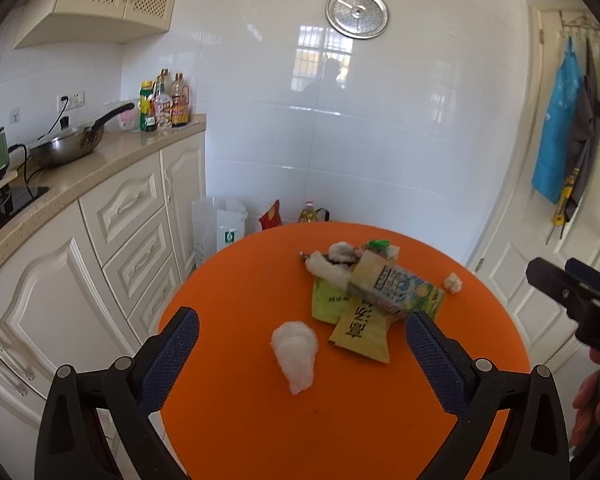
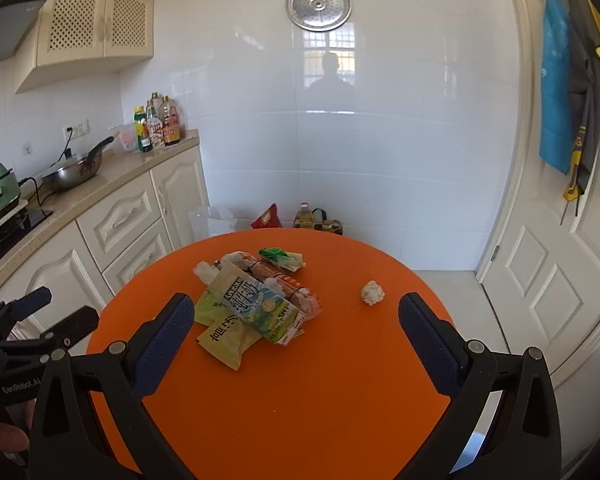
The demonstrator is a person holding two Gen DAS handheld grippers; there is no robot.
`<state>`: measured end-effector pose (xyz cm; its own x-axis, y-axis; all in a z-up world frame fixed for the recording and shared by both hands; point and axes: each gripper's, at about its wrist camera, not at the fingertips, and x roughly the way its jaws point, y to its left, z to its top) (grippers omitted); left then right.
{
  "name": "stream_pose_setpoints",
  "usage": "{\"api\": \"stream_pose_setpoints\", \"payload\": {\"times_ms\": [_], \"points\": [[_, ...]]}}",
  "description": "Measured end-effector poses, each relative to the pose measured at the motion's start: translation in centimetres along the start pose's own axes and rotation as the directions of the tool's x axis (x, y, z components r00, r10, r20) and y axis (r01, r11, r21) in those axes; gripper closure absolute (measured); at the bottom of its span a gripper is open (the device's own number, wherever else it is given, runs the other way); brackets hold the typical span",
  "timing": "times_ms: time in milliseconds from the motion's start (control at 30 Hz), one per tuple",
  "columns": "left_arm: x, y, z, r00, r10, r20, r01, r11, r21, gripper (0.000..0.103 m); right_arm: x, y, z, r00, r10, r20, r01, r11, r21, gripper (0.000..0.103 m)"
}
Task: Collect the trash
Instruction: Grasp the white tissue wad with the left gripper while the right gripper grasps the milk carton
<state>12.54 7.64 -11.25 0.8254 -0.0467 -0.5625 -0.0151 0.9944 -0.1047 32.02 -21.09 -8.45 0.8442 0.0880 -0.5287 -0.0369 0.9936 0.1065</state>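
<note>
A round orange table [image 1: 240, 420] [image 2: 320, 400] holds a pile of trash: a milk carton [image 1: 396, 286] [image 2: 260, 306] on top of yellow-green wrappers [image 1: 360, 330] [image 2: 226, 338], with a sausage pack [image 2: 288, 280] and a green-topped wrapper [image 2: 280, 256] behind. A white tissue wad [image 1: 296, 350] lies in front of my open left gripper [image 1: 302, 344]. A small crumpled paper ball [image 1: 452, 282] [image 2: 372, 292] lies to the right of the pile. My right gripper [image 2: 296, 324] is open and empty above the table's near side. It also shows in the left wrist view [image 1: 568, 280].
A kitchen counter [image 1: 80, 172] with a pan [image 1: 72, 144] and bottles [image 1: 164, 104] runs along the left. A white bag [image 1: 218, 224], a red packet [image 1: 271, 216] and an oil bottle [image 1: 309, 213] stand on the floor behind the table. A door [image 2: 560, 260] is on the right.
</note>
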Motion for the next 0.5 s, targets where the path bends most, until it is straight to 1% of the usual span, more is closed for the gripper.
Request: {"api": "stream_pose_setpoints", "payload": {"times_ms": [67,133,167,200,233,300,367,433,500], "points": [[0.6,-0.5,0.2,1.0,0.003,-0.019,-0.003,1.0,-0.005,0.001,0.7,0.4,0.0,1.0,0.0,-0.01,0.0,1.0,-0.012,0.0],[1.0,-0.9,-0.5,0.999,0.005,-0.044,-0.005,1.0,-0.01,0.001,1.7,0.8,0.0,1.0,0.0,-0.03,-0.001,1.0,-0.031,0.0],[2.0,-1.2,0.5,0.998,0.005,-0.057,-0.006,1.0,-0.011,0.001,2.2,0.9,0.0,0.999,-0.003,-0.039,0.002,0.999,-0.04,0.0],[2.5,-1.5,0.2,0.998,0.008,-0.07,-0.008,1.0,-0.01,0.001,2.8,1.1,-0.1,0.999,-0.005,-0.051,0.003,0.999,-0.05,0.0],[3.2,-1.7,0.8,0.996,0.008,-0.083,-0.009,1.0,-0.011,0.001,3.3,1.2,-0.1,0.998,-0.005,-0.062,0.002,0.998,-0.057,0.0],[5.0,-2.1,1.0,0.993,0.008,-0.122,-0.01,1.0,-0.018,0.001,4.5,1.3,-0.2,0.996,-0.009,-0.087,0.003,0.997,-0.077,0.0],[7.4,-2.1,2.2,0.988,0.01,-0.153,-0.014,1.0,-0.023,0.001,5.7,1.6,-0.3,0.994,-0.016,-0.107,0.006,0.995,-0.095,0.0],[9.0,-2.6,2.1,0.982,0.019,-0.187,-0.023,1.0,-0.02,0.001,7.3,1.6,-0.6,0.991,-0.016,-0.136,0.001,0.994,-0.112,0.0],[12.0,-2.4,4.5,0.977,0.023,-0.212,-0.028,0.999,-0.021,0.001,8.7,1.9,-0.8,0.987,-0.022,-0.158,0.002,0.992,-0.127,0.0]]}}
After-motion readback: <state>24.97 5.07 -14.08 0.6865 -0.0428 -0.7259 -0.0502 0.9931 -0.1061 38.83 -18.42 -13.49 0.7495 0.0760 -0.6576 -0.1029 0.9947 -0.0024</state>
